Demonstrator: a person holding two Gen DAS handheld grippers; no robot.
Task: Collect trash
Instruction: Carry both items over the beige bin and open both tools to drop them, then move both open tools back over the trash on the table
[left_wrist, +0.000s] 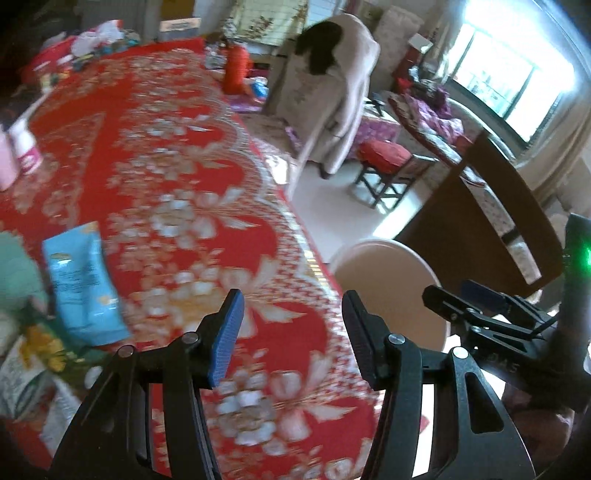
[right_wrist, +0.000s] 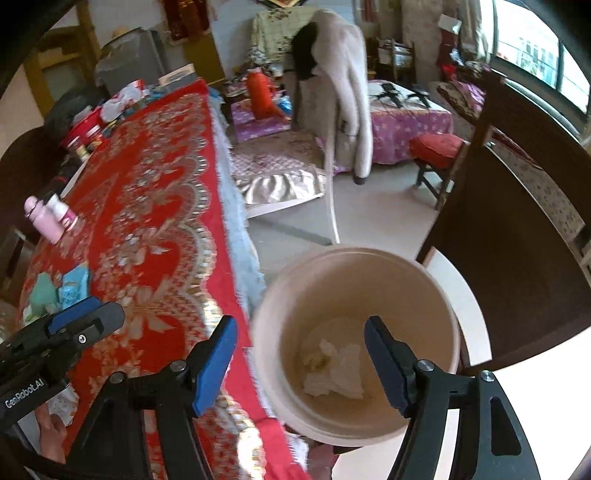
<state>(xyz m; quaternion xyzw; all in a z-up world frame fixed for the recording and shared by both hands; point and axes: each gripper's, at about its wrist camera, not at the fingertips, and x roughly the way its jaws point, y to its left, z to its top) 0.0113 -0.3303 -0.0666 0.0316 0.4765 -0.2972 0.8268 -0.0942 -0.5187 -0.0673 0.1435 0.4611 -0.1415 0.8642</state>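
A beige trash bucket (right_wrist: 354, 288) stands on the floor beside the red flowered table (right_wrist: 147, 177); crumpled white tissue (right_wrist: 336, 373) lies at its bottom. My right gripper (right_wrist: 299, 343) is open and empty, above the bucket's mouth. My left gripper (left_wrist: 293, 317) is open and empty over the table's near edge, with the bucket (left_wrist: 388, 273) to its right. A blue snack packet (left_wrist: 81, 284) lies on the table left of the left gripper, next to a green wrapper (left_wrist: 18, 266); both show small in the right wrist view (right_wrist: 74, 286). The right gripper also shows in the left wrist view (left_wrist: 476, 299).
Two pink-and-white bottles (right_wrist: 51, 218) stand at the table's left edge. Clutter (right_wrist: 110, 107) fills the far end. A dark wooden chair (right_wrist: 517, 221) stands right of the bucket. A coat-draped chair (right_wrist: 340, 92), a red thermos (right_wrist: 258, 92) and a red-cushioned stool (right_wrist: 436, 151) stand beyond.
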